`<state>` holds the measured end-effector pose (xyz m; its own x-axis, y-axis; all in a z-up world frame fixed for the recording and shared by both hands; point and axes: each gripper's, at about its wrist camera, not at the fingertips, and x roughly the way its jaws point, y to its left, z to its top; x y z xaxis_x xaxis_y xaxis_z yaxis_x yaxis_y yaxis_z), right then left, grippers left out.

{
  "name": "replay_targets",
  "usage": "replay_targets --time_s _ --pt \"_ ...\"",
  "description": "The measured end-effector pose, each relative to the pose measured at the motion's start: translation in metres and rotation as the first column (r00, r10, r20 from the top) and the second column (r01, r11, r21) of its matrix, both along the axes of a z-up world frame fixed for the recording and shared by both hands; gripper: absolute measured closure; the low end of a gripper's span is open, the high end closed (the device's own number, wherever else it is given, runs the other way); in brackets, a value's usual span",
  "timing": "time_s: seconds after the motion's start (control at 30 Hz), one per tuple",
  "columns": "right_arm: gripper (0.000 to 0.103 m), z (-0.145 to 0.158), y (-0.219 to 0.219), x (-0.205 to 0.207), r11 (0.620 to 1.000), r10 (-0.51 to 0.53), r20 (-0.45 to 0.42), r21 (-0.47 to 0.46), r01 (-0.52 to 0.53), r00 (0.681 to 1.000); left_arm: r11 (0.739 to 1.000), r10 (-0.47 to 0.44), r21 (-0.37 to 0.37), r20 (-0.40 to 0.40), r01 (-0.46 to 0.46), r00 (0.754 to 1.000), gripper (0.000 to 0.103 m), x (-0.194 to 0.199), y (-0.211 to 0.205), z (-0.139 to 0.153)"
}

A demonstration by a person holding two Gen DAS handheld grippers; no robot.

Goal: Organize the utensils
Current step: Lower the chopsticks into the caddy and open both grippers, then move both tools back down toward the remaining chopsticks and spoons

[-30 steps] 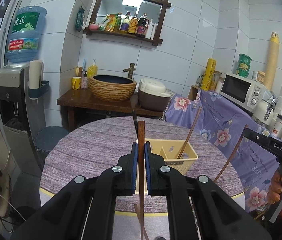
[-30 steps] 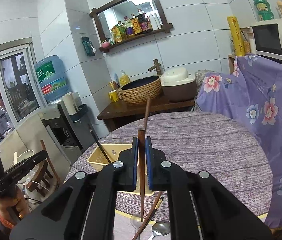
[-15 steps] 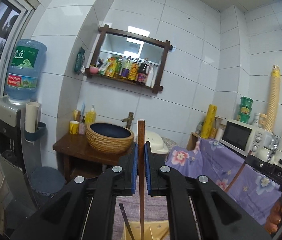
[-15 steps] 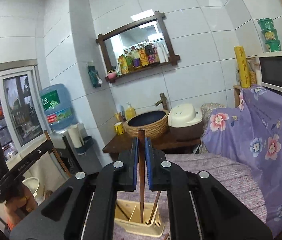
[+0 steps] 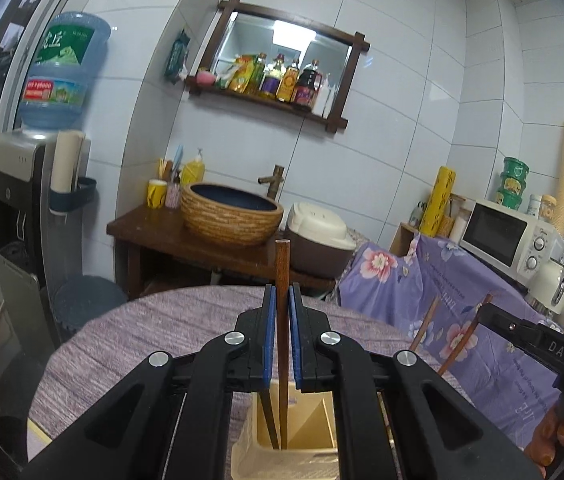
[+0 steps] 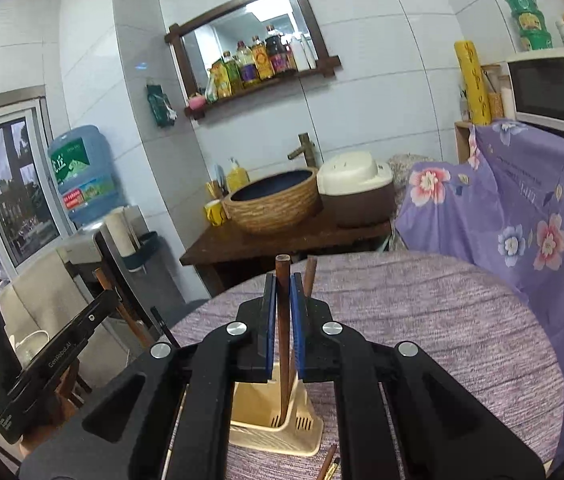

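Left tongs (image 5: 280, 320) and right tongs (image 6: 282, 312) each pinch an upright chopstick (image 5: 282, 276), tips now lowered into the yellow holder (image 6: 277, 420) on the worktop (image 6: 422, 320), whereas a second ago they hung above it.

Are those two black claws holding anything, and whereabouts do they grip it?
Each holds one brown chopstick near its top: left gripper on chopstick, right gripper on chopstick.
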<state>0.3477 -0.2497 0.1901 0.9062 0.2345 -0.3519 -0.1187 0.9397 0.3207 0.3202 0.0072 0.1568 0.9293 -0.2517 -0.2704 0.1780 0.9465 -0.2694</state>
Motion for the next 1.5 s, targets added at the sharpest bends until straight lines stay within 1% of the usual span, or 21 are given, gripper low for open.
replay_targets --time_s 0.33,0.37,0.4,0.43,0.47,0.5,0.53,0.57,0.67,0.7,0.77,0.9,0.93,1.0,1.07,1.13,1.2,1.3,1.37,1.43,1.5 --pt "0.094 -0.025 -0.001 0.001 1.0 0.01 -0.045 0.023 -0.009 0.999 1.0 -0.025 0.009 -0.091 0.025 0.996 0.095 0.006 0.001 -0.027" --pt "0.092 -0.027 -0.001 0.0 1.0 0.009 -0.048 0.02 -0.008 0.999 1.0 -0.028 0.005 -0.097 0.028 0.995 0.094 0.006 0.001 -0.028" --pt "0.087 -0.029 0.0 -0.001 1.0 0.004 -0.048 0.013 -0.003 0.999 0.999 -0.032 0.003 -0.099 0.032 0.995 0.093 0.005 0.002 -0.029" --pt "0.08 -0.031 0.0 -0.003 1.0 -0.002 -0.05 0.009 0.002 0.999 0.999 -0.036 0.006 -0.1 0.036 0.994 0.09 0.003 0.002 -0.03" --pt "0.062 -0.033 0.0 -0.006 1.0 0.0 -0.05 0.016 0.0 0.999 0.999 -0.041 0.011 -0.103 0.042 0.994 0.079 0.0 0.003 -0.031" --pt "0.05 -0.035 0.0 -0.009 1.0 0.003 -0.046 0.026 -0.002 0.999 0.999 -0.043 0.01 -0.105 0.045 0.993 0.064 -0.002 0.003 -0.032" --pt "0.05 -0.036 0.002 -0.012 1.0 0.003 -0.045 0.023 -0.002 0.999 0.999 -0.045 0.005 -0.108 0.046 0.993 0.059 -0.006 0.004 -0.034" --pt "0.05 -0.038 0.004 -0.015 1.0 0.006 -0.048 0.009 -0.006 0.999 0.999 -0.044 0.002 -0.111 0.044 0.993 0.057 -0.009 0.005 -0.035" --pt "0.049 -0.047 0.01 -0.024 1.0 0.016 -0.069 -0.02 -0.018 0.998 0.999 -0.036 0.024 -0.141 0.04 0.989 0.055 -0.019 0.006 -0.043" --pt "0.045 -0.051 0.013 -0.028 0.999 0.021 -0.079 -0.035 -0.024 0.997 0.999 -0.039 0.025 -0.155 0.043 0.987 0.052 -0.023 0.008 -0.047" --pt "0.042 -0.059 0.017 -0.035 0.997 0.03 -0.094 -0.064 -0.036 0.995 0.998 -0.045 0.03 -0.193 0.051 0.98 0.051 -0.029 0.009 -0.058" --pt "0.041 -0.09 0.02 -0.049 0.993 0.032 -0.166 -0.106 -0.05 0.986 0.993 -0.044 0.096 -0.278 0.073 0.96 0.044 -0.042 0.007 -0.087" --pt "0.041 -0.099 0.019 -0.052 0.993 0.023 -0.187 -0.112 -0.045 0.982 0.99 -0.041 0.118 -0.307 0.08 0.951 0.043 -0.046 0.007 -0.098" --pt "0.041 -0.121 0.015 -0.058 0.991 -0.002 -0.243 -0.129 -0.031 0.97 0.988 -0.034 0.127 -0.353 0.084 0.935 0.043 -0.052 0.009 -0.115" --pt "0.041 -0.142 0.014 -0.064 0.989 -0.019 -0.297 -0.144 -0.025 0.955 0.99 -0.037 0.109 -0.405 0.088 0.914 0.044 -0.057 0.014 -0.134" --pt "0.041 -0.162 0.01 -0.07 0.99 -0.025 -0.342 -0.137 -0.024 0.939 0.99 -0.035 0.104 -0.447 0.09 0.894 0.046 -0.06 0.016 -0.148" --pt "0.041 -0.178 0.007 -0.075 0.991 -0.029 -0.376 -0.132 -0.023 0.926 0.99 -0.036 0.106 -0.472 0.097 0.881 0.053 -0.063 0.017 -0.159" --pt "0.042 -0.188 0.003 -0.08 0.993 -0.03 -0.39 -0.119 -0.017 0.92 0.988 -0.05 0.101 -0.507 0.117 0.861 0.06 -0.063 0.016 -0.173" --pt "0.046 -0.191 0.004 -0.08 0.994 0.0 -0.391 -0.102 -0.043 0.92 0.986 -0.057 0.104 -0.521 0.129 0.851 0.066 -0.062 0.012 -0.177" --pt "0.051 -0.19 0.005 -0.078 0.994 0.025 -0.392 -0.089 -0.064 0.919 0.983 -0.068 0.107 -0.53 0.146 0.845 0.069 -0.062 0.007 -0.18" --pt "0.056 -0.19 0.007 -0.076 0.993 0.033 -0.391 -0.092 -0.075 0.92 0.977 -0.075 0.128 -0.535 0.169 0.842 0.073 -0.06 0.0 -0.181"
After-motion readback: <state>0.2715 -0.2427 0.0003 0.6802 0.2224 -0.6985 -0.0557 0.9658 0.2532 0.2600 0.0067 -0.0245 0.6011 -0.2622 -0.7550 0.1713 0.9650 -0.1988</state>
